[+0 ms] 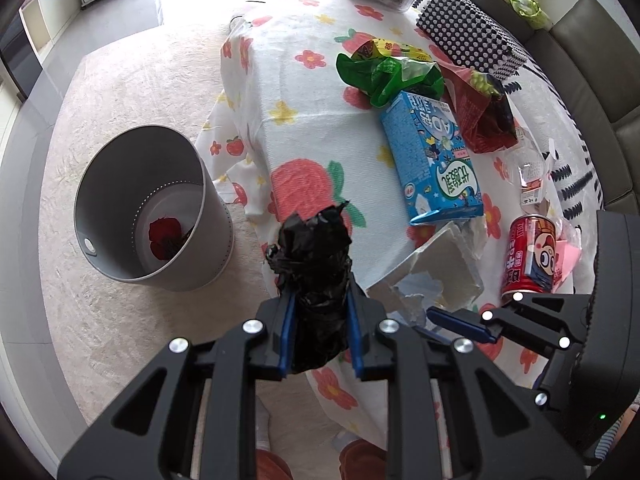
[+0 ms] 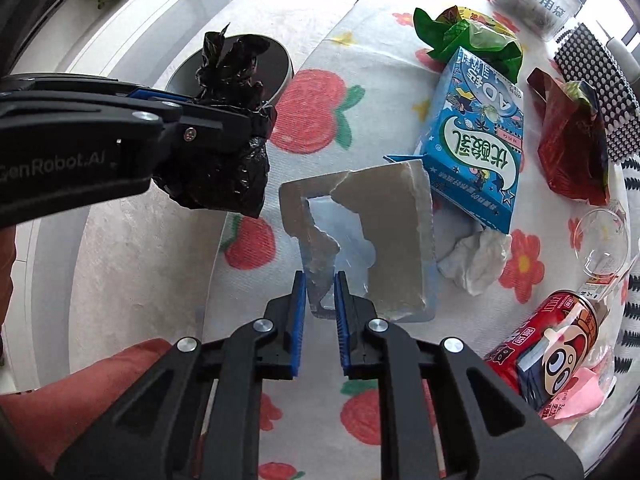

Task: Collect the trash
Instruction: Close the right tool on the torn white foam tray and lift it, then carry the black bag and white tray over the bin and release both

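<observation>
My left gripper (image 1: 320, 300) is shut on a crumpled black plastic bag (image 1: 316, 264), held above the table's near left edge; it also shows in the right wrist view (image 2: 224, 168). My right gripper (image 2: 320, 280) is shut on the torn grey cardboard piece (image 2: 384, 232), which also shows in the left wrist view (image 1: 440, 272). A grey trash bin (image 1: 152, 208) stands on the carpet to the left, with red trash (image 1: 166, 236) inside.
On the flowered tablecloth (image 1: 304, 128) lie a blue milk carton (image 1: 432, 156), a green bag (image 1: 384, 72), a red wrapper (image 1: 476, 116), a red can (image 1: 528, 256), a clear cup (image 2: 600, 240) and a white tissue (image 2: 476, 260). A sofa (image 1: 592, 60) stands at the right.
</observation>
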A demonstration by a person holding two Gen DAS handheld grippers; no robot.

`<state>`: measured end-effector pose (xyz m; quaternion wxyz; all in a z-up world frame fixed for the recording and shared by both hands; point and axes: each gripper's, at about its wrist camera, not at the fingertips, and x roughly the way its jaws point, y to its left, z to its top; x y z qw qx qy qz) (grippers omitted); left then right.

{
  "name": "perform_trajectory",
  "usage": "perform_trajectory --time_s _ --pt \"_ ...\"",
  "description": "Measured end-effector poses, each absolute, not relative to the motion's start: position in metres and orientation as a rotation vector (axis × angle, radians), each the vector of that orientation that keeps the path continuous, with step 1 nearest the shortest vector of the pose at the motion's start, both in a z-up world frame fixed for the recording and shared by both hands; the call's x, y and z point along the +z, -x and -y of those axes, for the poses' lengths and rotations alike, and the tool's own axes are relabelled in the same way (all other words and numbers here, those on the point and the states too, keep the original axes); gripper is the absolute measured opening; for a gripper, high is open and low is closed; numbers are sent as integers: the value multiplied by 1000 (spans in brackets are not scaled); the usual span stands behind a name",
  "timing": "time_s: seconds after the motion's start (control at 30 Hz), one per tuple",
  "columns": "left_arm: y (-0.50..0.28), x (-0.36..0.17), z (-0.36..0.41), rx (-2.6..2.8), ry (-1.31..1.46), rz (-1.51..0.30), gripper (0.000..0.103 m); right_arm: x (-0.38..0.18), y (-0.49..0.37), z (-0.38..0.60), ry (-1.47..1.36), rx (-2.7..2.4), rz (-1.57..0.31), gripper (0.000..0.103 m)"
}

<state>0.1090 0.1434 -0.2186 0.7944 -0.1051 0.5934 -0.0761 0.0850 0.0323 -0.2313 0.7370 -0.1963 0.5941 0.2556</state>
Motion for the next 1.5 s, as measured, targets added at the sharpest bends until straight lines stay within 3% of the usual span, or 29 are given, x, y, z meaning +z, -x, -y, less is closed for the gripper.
perform_trajectory --time_s 0.37,0.53,0.97,1.5 --pt "-98 -216 -189 -105 243 -1277 22 -241 -86 -78 473 514 -1310 15" --pt "-92 -215 -205 -89 253 -1277 22 -241 -91 -81 413 517 -1319 0" --pt "-80 -208 -243 -40 293 -1265 22 -211 -99 -97 381 539 -1261 0" --pt "-52 -181 -350 156 387 -1208 22 -155 -162 -258 392 769 -1092 0"
